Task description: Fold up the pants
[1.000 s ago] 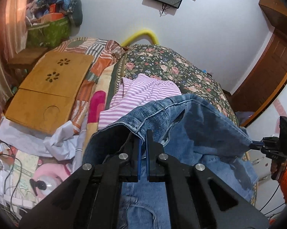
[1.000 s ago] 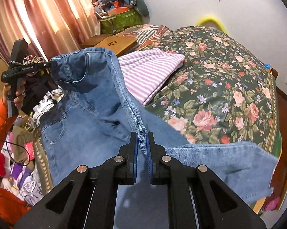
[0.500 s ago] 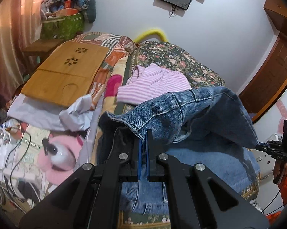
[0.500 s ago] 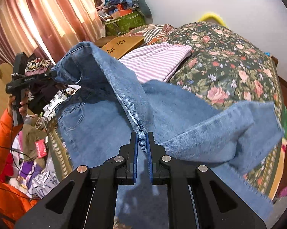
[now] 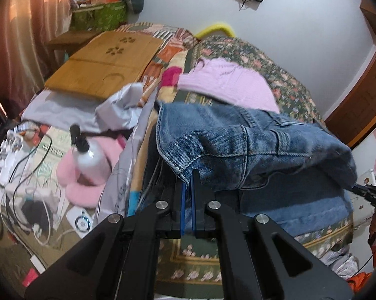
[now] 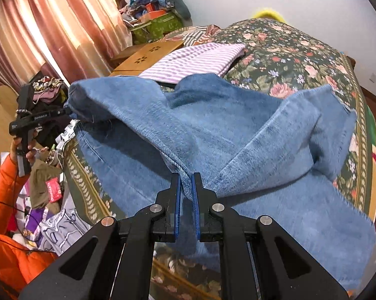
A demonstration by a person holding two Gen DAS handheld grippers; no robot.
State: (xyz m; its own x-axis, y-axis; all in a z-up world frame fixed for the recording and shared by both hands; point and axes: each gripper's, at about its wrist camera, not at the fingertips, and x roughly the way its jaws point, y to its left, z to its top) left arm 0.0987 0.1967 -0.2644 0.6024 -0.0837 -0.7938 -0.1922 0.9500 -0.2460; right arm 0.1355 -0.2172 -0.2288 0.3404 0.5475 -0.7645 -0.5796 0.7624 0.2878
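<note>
Your left gripper (image 5: 187, 195) is clamped on the jeans (image 5: 250, 150) at the waistband corner, frame centre. Your right gripper (image 6: 186, 195) pinches a seam edge (narrow gap). Jeans drape over the floral bedspread (image 6: 288, 50).

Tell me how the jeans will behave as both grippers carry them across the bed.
The jeans are probably floppy: they sag and fold between the left gripper and the right gripper. They look fairly heavy for cloth, thick denim hanging in broad drapes. Slipping seems unlikely, since each gripper pinches a thick stitched edge.
</note>
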